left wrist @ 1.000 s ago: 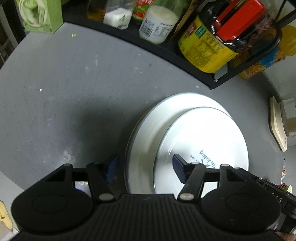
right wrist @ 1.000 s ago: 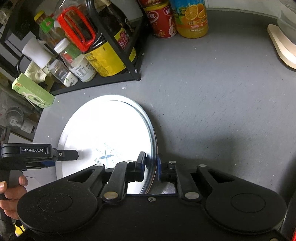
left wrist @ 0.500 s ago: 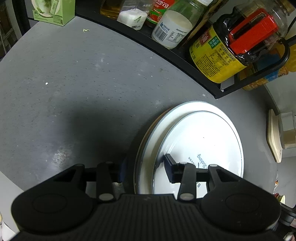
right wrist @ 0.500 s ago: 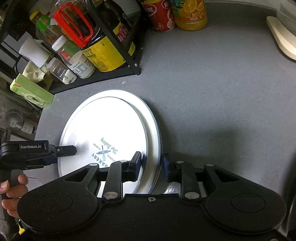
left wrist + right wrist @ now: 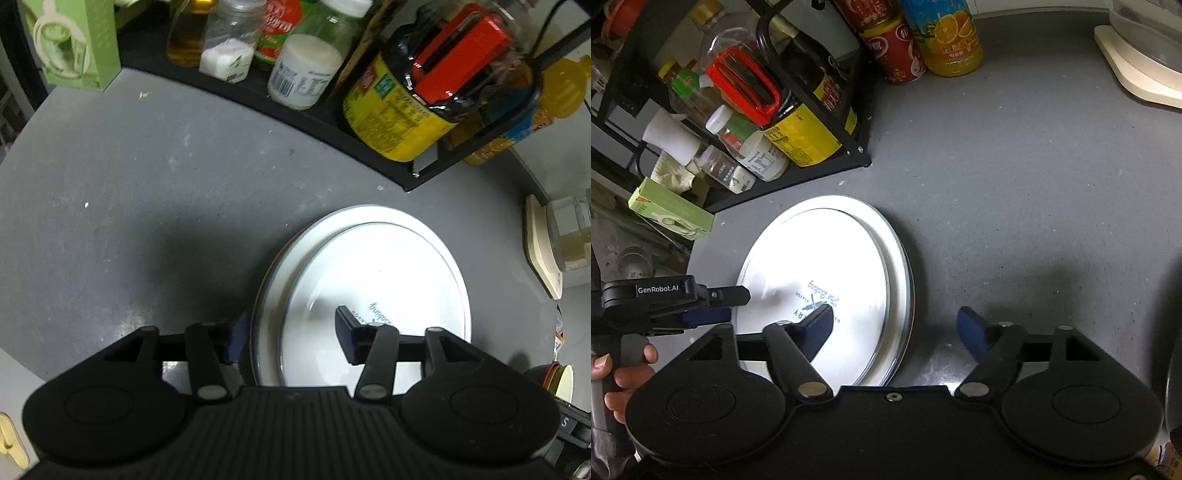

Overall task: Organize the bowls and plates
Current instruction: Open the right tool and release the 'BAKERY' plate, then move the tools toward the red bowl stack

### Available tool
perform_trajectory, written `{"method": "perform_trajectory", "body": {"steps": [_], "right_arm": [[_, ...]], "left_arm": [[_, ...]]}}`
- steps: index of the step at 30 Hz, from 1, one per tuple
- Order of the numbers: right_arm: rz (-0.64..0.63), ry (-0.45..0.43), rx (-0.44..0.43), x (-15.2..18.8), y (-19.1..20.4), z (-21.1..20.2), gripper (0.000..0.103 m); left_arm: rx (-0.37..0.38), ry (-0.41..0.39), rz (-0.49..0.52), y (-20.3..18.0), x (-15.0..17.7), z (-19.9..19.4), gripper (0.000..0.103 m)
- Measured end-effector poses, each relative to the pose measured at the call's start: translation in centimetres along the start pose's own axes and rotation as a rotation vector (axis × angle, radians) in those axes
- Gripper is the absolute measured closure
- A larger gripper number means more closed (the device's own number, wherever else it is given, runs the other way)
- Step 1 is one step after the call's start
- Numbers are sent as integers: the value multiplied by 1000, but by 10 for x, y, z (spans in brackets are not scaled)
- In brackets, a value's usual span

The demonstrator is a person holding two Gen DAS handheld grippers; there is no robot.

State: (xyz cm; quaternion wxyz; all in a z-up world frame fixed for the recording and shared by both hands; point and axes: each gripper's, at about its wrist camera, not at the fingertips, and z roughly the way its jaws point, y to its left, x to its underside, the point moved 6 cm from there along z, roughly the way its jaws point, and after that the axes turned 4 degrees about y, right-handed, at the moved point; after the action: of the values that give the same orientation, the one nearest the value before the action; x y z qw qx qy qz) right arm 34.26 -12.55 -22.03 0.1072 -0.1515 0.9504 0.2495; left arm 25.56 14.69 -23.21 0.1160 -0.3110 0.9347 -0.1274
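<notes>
A small white plate [image 5: 388, 266] with blue lettering lies flat on a larger white plate [image 5: 284, 266] on the grey counter. My left gripper [image 5: 291, 338] hovers over the stack's left rim. Its jaws are opening, one pad outside the rim and one above the small plate, neither pressing. In the right wrist view the small plate [image 5: 820, 254] and the large plate [image 5: 899, 258] show again. My right gripper [image 5: 895, 323] straddles their right rim, jaws opening wide and clear of it. The left gripper [image 5: 738, 304] shows at the stack's far side, held by a hand [image 5: 624, 373].
A black rack [image 5: 798, 177] of bottles and jars stands behind the plates, with a big red-lidded jar [image 5: 424, 96] at its end. A green box [image 5: 670, 208] sits left of it. Cans and a juice bottle [image 5: 949, 37] stand at the back. A cream appliance base [image 5: 1137, 70] is far right.
The right gripper, shut on the plate rim a second ago, has let go and spread wide. The small plate now lies flat on the large one. Both grippers rose slightly.
</notes>
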Motion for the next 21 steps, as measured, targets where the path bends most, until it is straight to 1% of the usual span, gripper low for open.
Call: {"method": "perform_trajectory", "body": {"steps": [4, 6, 8, 9, 10, 12, 13, 15, 21], "right_arm": [[-3, -4, -12, 0, -2, -5, 27], [-13, -9, -15, 0, -4, -12, 26], [-31, -27, -22, 0, -7, -23, 19], [-32, -34, -22, 0, -9, -28, 12], [-30, -41, -19, 0, -12, -34, 8], [-17, -58, -31, 0, -18, -47, 4], [1, -65, -51, 0, -21, -53, 3], [22, -79, -78, 0, -25, -65, 1], [8, -139, -64, -2, -37, -94, 0]], "left_arm": [[-14, -21, -5, -6, -1, -8, 43], [-14, -51, -20, -9, -2, -11, 35], [-31, -68, -31, -13, -2, -11, 33], [-42, -71, -27, -16, -1, -11, 33], [-47, -73, -18, -19, -1, -11, 33], [-58, -74, -7, -29, 1, -11, 32], [-57, -72, -13, -35, 3, -12, 31], [-24, -83, -10, -46, 6, -15, 25], [-4, -95, 43, -88, 20, -15, 21]]}}
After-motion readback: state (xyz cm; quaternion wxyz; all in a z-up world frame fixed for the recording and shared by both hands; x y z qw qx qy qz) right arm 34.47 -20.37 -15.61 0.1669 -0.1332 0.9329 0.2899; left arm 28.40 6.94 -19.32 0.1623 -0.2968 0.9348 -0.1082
